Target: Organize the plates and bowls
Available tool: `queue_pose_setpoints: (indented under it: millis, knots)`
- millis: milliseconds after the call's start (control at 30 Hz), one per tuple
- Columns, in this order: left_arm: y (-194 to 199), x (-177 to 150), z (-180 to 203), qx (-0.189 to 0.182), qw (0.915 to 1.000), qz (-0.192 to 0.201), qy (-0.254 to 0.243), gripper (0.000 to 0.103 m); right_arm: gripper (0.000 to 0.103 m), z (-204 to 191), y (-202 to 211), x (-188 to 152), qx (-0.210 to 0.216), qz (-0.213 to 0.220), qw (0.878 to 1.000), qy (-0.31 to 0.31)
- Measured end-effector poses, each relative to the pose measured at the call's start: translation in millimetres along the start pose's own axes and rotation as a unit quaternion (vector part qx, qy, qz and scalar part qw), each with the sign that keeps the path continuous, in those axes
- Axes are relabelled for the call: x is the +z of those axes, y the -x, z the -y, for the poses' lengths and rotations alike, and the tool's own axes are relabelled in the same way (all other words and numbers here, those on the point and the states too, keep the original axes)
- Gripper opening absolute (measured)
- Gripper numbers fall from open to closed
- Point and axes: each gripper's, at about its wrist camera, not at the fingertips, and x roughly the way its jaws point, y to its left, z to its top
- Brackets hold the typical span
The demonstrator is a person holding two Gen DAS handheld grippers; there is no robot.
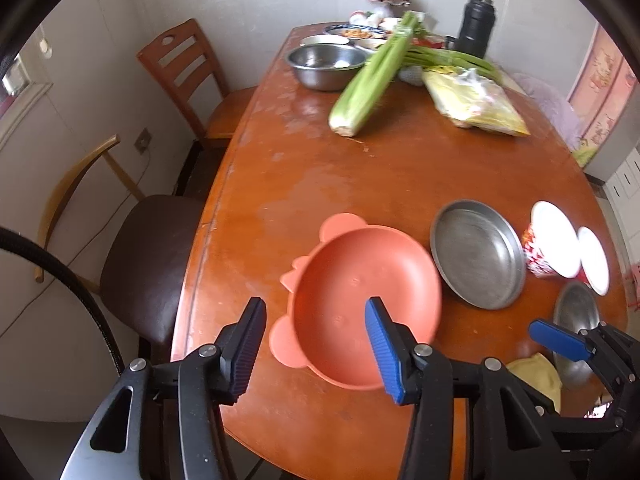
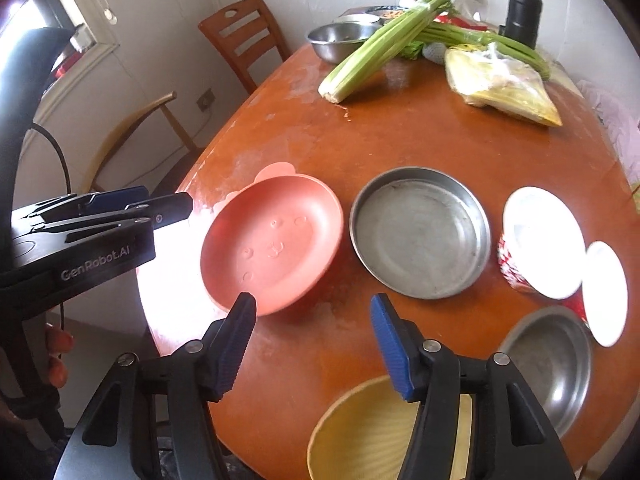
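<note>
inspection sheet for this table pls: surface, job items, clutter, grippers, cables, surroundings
Surface: wooden table, worn pale patches towards its left edge.
Job's things: pink bear plate, steel pan, white bowl with red pattern, small white dish, steel bowl and yellow bowl, all separate, none stacked.
Clutter: celery, yellow bag, steel basin, black flask, food dishes at the far end.
Grippers: left gripper open, above the pink plate's edge; right gripper open, nothing between its pads.
Cables: black cable at the left gripper.
Surroundings: wooden chair, padded chair, wall socket.
</note>
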Motion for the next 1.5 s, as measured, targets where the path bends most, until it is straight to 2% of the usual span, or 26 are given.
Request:
queue_pose_setpoints:
  millis: [167, 533, 833, 1233, 1500]
  knots:
    - [10.6, -11.1, 25.6, -0.033, 0.9992, -0.007, -0.023, 0.051, 0.062, 10.7, 21.8, -17.9, -0.011, 0.009, 1.0, -0.008]
    - [19.4, -42.0, 84.2, -0.073, 0.9934, -0.027, -0.084, 0.051, 0.062, 44.3, 61.4, -67.4, -0.048, 0.02, 0.997, -0.049]
    - [13.6, -66.0, 111.7, -0.083, 0.988, -0.049, -0.12, 0.051, 0.062, 69.9, 82.2, -106.4, -0.076, 0.01, 0.993, -0.088]
    - [-14.9, -92.0, 124.7, -0.089, 0.9819, -0.101, -0.134, 0.051, 0.062, 92.5, 57.5, -146.0, -0.082, -0.053, 0.987, -0.129]
    - [-31.5, -101.2, 127.3, -0.095, 0.9786, -0.126, -0.132, 0.051, 0.062, 95.8, 31.0, -152.5, -0.081, -0.08, 0.985, -0.132]
